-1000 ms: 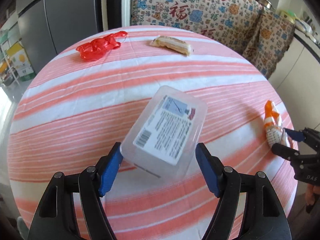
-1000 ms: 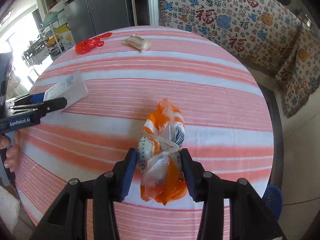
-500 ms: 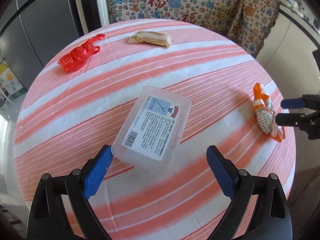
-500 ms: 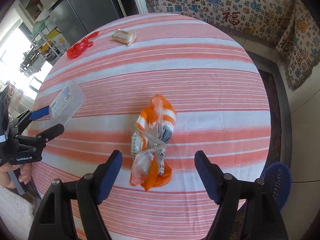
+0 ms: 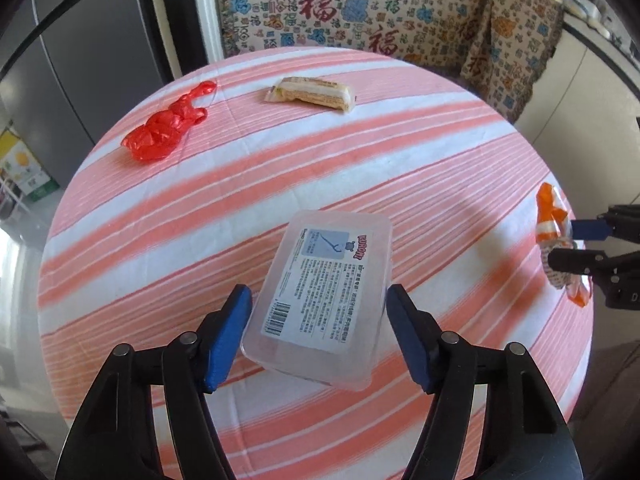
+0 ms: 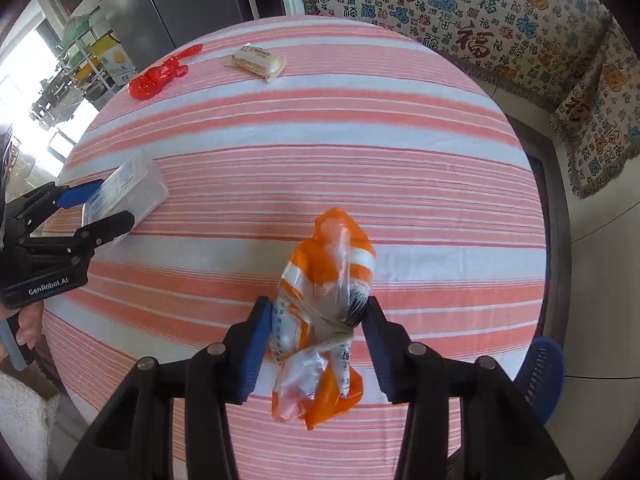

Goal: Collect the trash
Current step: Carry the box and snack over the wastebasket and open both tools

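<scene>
A clear plastic box with a printed label lies tilted between the blue pads of my left gripper, whose jaws are closing with both pads against its long sides. The right wrist view shows that box and the left gripper at the table's left. An orange and clear knotted plastic bag sits between the pads of my right gripper, which are closing and squeeze its middle. The left wrist view has the bag and right gripper at far right.
The round table wears a pink and white striped cloth. A crumpled red bag and a wrapped snack lie at its far side. A patterned sofa cover and grey fridge stand behind. A blue stool is near right.
Both grippers opened wide half a second ago and have closed in again: the left onto the clear box, the right onto the orange bag. Both cameras sit closer to their objects now.
</scene>
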The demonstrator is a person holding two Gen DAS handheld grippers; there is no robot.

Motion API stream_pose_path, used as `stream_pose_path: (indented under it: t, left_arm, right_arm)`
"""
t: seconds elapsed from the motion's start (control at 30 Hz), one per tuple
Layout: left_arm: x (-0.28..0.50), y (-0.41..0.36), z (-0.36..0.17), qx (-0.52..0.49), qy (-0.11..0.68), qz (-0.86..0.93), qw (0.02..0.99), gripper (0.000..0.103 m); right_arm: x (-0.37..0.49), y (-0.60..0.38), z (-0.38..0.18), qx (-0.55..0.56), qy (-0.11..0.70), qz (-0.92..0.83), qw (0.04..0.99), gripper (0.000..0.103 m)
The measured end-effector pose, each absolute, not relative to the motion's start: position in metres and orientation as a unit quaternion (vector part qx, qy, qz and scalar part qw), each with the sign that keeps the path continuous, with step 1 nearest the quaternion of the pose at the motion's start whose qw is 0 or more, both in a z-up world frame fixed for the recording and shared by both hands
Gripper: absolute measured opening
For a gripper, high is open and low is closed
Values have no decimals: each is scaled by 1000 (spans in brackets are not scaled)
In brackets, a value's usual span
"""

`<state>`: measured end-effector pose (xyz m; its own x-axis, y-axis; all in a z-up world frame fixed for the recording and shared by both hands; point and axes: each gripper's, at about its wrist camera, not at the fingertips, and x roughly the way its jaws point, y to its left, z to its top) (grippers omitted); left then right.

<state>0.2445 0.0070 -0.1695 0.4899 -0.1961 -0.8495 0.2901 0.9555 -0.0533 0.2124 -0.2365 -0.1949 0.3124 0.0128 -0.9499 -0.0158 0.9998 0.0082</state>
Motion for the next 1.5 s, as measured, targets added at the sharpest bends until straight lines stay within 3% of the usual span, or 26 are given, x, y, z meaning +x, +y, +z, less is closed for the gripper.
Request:
stream_pose_path:
  t: [0.3, 0.47, 0.53, 0.6, 0.63, 0.67, 0.87, 1.2, 1.5]
  left_arm:
    - [223, -22, -183, 60, 501, -152, 850, 70]
    - [233, -28, -197, 75, 534, -151, 829, 82]
    - [239, -30, -193, 75, 531, -154, 830, 82]
    - [245, -32, -191, 75, 532, -154, 829, 80]
    - [248, -32, -190, 75, 533, -158, 828, 68]
    - [249, -33, -190, 69, 536, -167, 825, 64]
    - [239, -42, -170, 39, 515, -170, 839, 64]
    - [191, -186, -114, 47, 452, -282, 845, 64]
    - [165, -347, -135, 46, 458, -374, 805, 64]
  right_arm:
    - [181, -264, -186, 0, 577, 9, 816, 47]
    - [170, -272, -192, 2, 586, 13, 810, 47]
    - [168, -275, -191, 8, 584, 13, 812, 47]
    - [167, -276, -190, 12, 581, 14, 813, 47]
    - [167, -276, -189, 12, 581, 14, 814, 47]
    - [166, -276, -189, 12, 580, 14, 814, 47]
    - [155, -292, -173, 30, 564, 10, 825, 47]
    - [99, -402, -138, 70, 534, -60, 840, 47]
    - [16, -532, -138, 122, 524, -166, 826, 47]
